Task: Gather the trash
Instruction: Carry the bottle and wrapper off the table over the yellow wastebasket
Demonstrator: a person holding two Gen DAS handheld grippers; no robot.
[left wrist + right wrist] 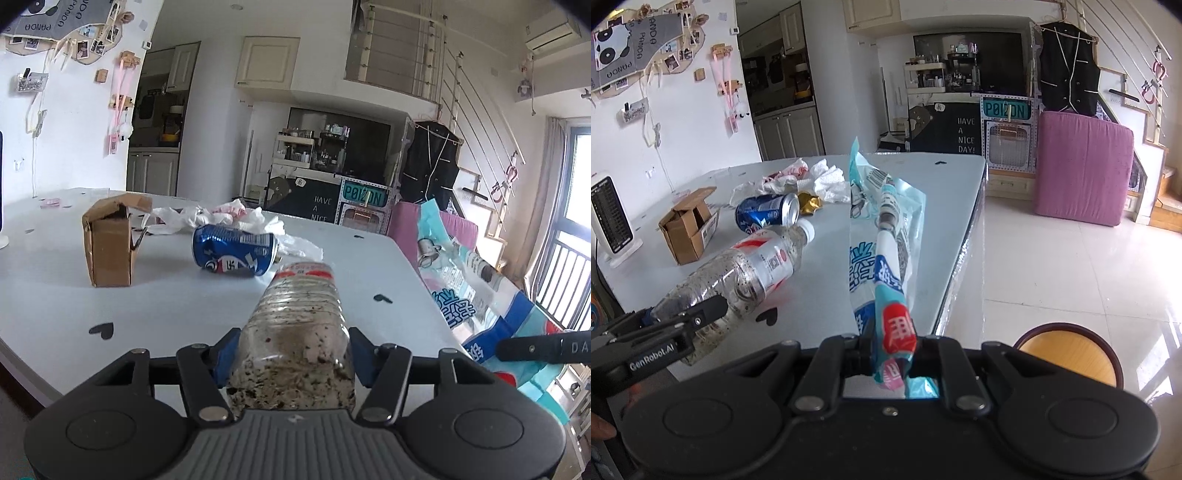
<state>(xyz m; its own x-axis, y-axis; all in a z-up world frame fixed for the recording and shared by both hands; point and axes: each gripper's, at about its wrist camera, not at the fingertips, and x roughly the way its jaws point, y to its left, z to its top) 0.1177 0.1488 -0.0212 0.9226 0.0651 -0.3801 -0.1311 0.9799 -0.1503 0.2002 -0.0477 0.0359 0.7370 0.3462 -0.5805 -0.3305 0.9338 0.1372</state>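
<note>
White table (177,306), black heart stickers, open-plan room behind. Left gripper (293,354): blue pads clamped on base of clear plastic bottle (299,314), dirty inside, cap end pointing away, held over table. Right gripper (892,349): jaws pinched together on blue-white plastic bag (882,236), bag standing up above table edge. On table: blue can (232,254) on side, open cardboard box (109,243), crumpled white wrappers (236,218) beyond can.

One bottle (750,266), one can (766,214), one cardboard box (689,227), one plastic bag (882,236)
</note>
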